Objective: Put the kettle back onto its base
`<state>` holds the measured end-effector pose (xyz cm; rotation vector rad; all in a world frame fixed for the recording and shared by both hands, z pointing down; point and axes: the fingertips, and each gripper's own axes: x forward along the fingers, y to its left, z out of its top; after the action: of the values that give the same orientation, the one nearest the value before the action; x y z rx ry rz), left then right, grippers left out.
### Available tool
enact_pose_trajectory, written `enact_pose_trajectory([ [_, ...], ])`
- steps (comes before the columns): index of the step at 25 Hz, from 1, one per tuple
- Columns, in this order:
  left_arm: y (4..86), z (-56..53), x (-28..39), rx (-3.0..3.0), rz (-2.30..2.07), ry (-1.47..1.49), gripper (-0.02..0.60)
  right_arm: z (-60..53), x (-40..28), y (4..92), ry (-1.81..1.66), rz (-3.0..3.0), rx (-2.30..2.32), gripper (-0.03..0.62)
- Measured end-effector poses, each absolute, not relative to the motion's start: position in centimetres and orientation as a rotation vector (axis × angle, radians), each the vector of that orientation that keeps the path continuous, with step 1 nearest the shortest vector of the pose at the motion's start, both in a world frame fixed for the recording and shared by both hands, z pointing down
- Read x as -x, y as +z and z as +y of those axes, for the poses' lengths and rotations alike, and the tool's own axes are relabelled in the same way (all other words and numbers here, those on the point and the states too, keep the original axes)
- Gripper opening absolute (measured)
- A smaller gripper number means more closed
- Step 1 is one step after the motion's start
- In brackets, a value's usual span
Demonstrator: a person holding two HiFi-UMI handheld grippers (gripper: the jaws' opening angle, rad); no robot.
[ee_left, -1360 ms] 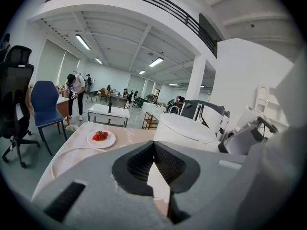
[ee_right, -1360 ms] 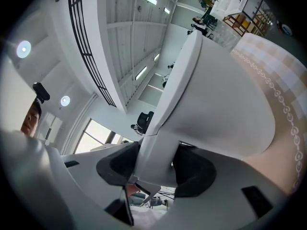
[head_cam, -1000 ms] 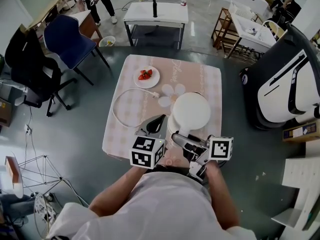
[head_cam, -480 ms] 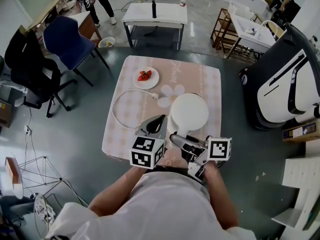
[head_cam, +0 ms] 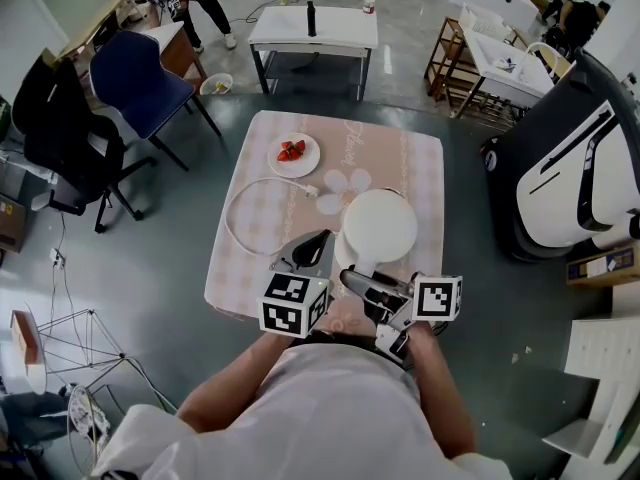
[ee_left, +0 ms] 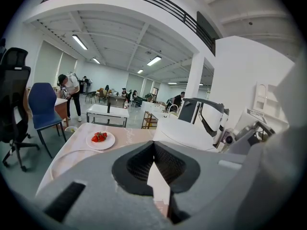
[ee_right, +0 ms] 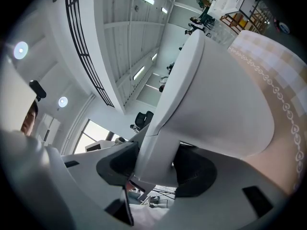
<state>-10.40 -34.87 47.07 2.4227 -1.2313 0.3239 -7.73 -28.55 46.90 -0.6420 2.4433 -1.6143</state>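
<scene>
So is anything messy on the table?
Only the white cord: it sprawls in a big loose loop on the table, its plug lying unplugged near the kettle. Nothing spilled.

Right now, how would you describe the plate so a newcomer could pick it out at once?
Find the table with the pink checked cloth in the middle of the floor. Near its far left corner, beyond the looped white cord and the white kettle, sits a small white plate. It alone holds red strawberries.

The kettle (head_cam: 378, 226) blocks the table's (head_cam: 410, 163) near edge; cord (head_cam: 229, 216) and plate (head_cam: 294, 155) crowd left.
</scene>
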Motion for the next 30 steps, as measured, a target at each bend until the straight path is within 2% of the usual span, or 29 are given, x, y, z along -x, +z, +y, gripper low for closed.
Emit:
enact_pose_trajectory([
  [14,47.1,-34.7,10.1,-2.425,-1.219,0.316,0.005,-28.0,6.5,47.5,-1.634,2.325,0.664,0.204],
  [22,45.8,-34.2,10.0,-2.428,-1.223,0.241,0.006,-27.0,3.7,47.1,-1.600,2.337,0.853,0.201],
  [24,45.8,-34.1,10.0,-2.422,-1.221,0.224,0.005,-26.7,3.2,46.9,-1.598,2.337,0.911,0.179],
  [27,46.0,-33.5,9.9,-2.408,-1.213,0.223,0.006,-26.0,2.3,46.9,-1.583,2.356,1.016,0.105],
  [30,46.0,-32.5,9.7,-2.396,-1.218,0.224,0.005,-25.4,1.6,46.7,-1.540,2.394,1.089,0.078],
])
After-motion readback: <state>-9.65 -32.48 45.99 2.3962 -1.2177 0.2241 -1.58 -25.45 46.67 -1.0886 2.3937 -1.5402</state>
